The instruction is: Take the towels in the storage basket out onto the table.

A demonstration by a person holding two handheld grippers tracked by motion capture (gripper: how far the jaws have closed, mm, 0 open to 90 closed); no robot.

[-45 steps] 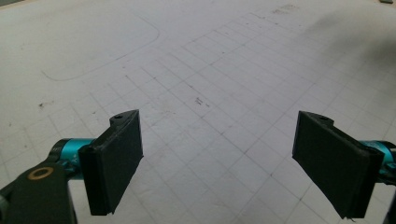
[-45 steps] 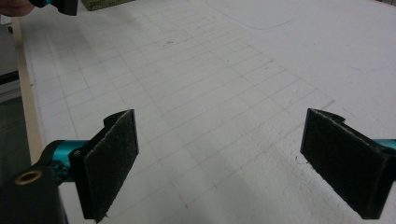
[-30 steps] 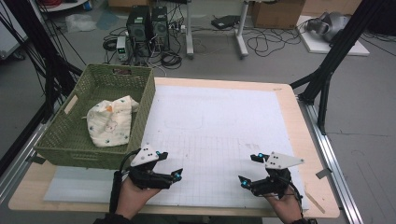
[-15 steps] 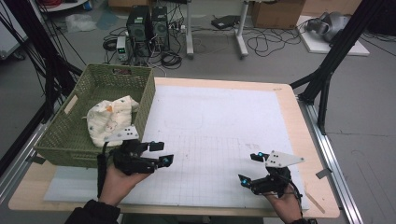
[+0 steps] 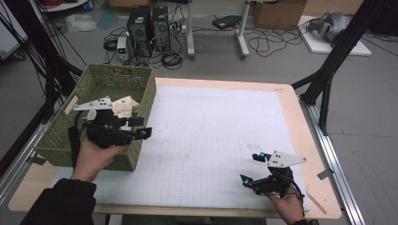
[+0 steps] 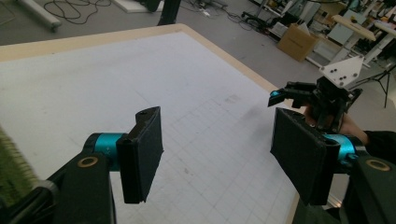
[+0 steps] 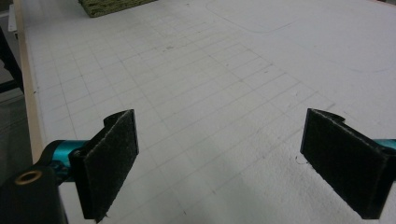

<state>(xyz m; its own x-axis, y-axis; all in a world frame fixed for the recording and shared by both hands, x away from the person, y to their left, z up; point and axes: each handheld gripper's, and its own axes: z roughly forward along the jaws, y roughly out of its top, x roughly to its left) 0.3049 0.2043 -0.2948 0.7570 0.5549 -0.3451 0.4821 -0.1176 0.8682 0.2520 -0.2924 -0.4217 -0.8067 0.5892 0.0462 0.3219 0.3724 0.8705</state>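
The soft cream cloth (image 5: 123,106) with little orange spots lies crumpled in the green woven basket (image 5: 143,89). The left gripper (image 5: 141,127) hangs above the basket; its jaws have just been closing a bit but stand apart with nothing between. The right gripper (image 5: 251,168) sits low over the white mat (image 5: 211,126), jaws wide apart and empty.

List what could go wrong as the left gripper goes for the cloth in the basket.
The left gripper hangs over the green basket's near wall with empty jaws that have just been closing; it may catch the weave. The crumpled cloth lies partly hidden beneath it, so a grab might miss.
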